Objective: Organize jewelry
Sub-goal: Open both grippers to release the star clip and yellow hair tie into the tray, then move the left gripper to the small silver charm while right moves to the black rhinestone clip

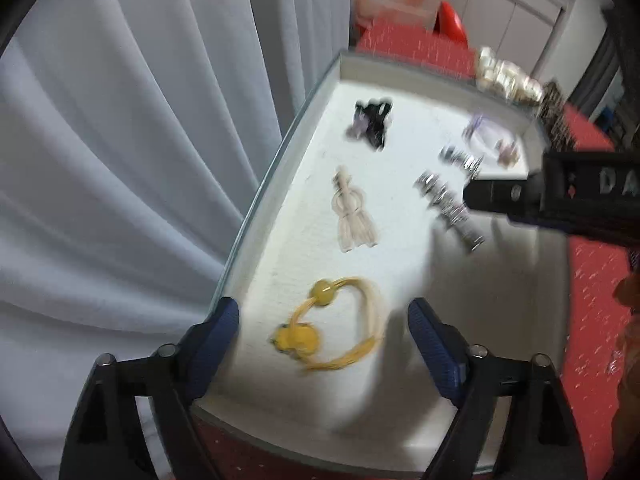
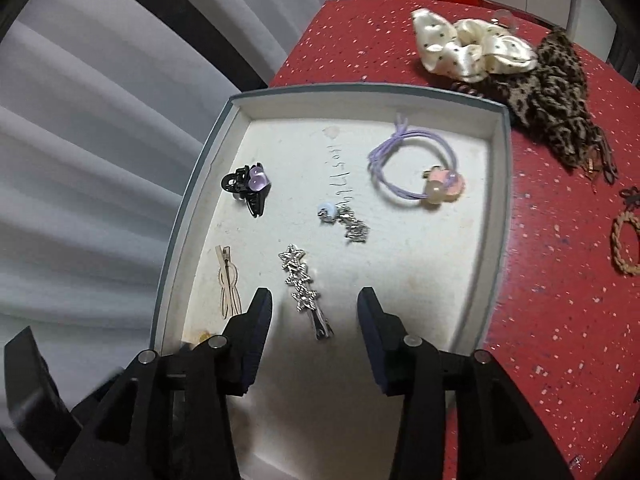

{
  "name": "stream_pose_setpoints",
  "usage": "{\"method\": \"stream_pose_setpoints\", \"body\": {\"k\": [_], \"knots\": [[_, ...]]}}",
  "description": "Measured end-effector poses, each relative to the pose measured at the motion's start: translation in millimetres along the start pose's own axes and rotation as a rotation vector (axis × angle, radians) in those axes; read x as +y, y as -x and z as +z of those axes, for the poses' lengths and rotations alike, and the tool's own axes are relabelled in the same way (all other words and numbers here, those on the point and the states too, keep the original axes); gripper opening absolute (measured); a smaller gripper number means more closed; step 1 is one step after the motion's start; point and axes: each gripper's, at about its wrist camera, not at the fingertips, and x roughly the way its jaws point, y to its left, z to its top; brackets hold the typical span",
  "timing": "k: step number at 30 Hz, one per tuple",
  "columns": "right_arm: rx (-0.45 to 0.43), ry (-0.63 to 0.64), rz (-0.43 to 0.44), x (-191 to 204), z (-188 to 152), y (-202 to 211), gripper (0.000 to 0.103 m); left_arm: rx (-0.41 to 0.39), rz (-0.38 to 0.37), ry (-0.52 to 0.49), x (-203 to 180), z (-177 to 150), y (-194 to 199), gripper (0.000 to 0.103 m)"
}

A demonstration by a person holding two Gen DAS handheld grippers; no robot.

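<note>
**Ana:** Blue-padded fingers (image 1: 224, 332) fill the bottom of the left view, and the left gripper (image 1: 324, 344) is spread wide with nothing in it, poised over the yellow hair tie (image 1: 332, 336) at lower centre.

**Ben:** And the right gripper (image 2: 316, 320)? Jaws apart too, empty, straddling the silver star clip (image 2: 304, 288) in the lower middle of its frame.

**Ana:** Both pieces lie inside the white tray (image 2: 500, 208). I'd say that clip is light, stiff, a bit slippery; take it across its narrow bar, not the stars.

**Ben:** Agreed. By contrast, the yellow tie looks soft and floppy, so pinch the bead cluster or the cord bundle.

**Ana:** Also in the tray: a black claw clip (image 2: 246, 188) mid-left, a purple hair tie (image 2: 412, 168) upper right, a small silver charm (image 2: 346, 222) at centre, a beige clip (image 2: 228, 280) lower left.

**Ben:** Outside it, on the red speckled table (image 2: 560, 320), a cream scrunchie (image 2: 472, 50) and a leopard scrunchie (image 2: 556, 96) sit upper right, with a braided ring (image 2: 624, 244) at the right edge.

**Ana:** White curtains (image 1: 120, 160) hang along the left. Left view's blurred, mind.
</note>
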Motion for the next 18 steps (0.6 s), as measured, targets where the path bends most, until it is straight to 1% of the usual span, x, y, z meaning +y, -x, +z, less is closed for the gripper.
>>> {"method": "stream_pose_setpoints", "body": {"k": [2,6,8,9,14,15,16,18], "knots": [[-0.006,-0.005,0.006,-5.6,-2.8,7.2,0.051,0.011,0.01,-0.02,-3.9,0.1,0.1,0.088],[-0.01,-0.019,0.018,-19.1,-11.7,19.7,0.051,0.024,0.024,-0.023,-6.3,-0.3,-0.5,0.088],[-0.015,-0.026,0.027,-24.8,-16.9,27.2,0.054,0.026,0.029,-0.022,-6.7,-1.1,0.6,0.088],[-0.019,-0.027,0.032,-25.9,-20.6,29.7,0.058,0.026,0.03,-0.024,-6.9,-2.3,1.5,0.088],[-0.03,-0.049,0.05,-29.8,-28.8,46.3,0.064,0.026,0.043,-0.047,-17.2,-4.1,5.4,0.088],[-0.033,-0.054,0.053,-31.2,-28.5,47.6,0.066,0.025,0.048,-0.052,-19.9,-4.3,6.3,0.089],[-0.036,-0.06,0.056,-33.2,-30.1,50.7,0.069,0.026,0.052,-0.055,-20.8,-3.2,6.3,0.103],[-0.04,-0.069,0.062,-37.0,-32.1,55.8,0.071,0.015,0.06,-0.057,-29.7,-3.3,8.7,0.103]]}}
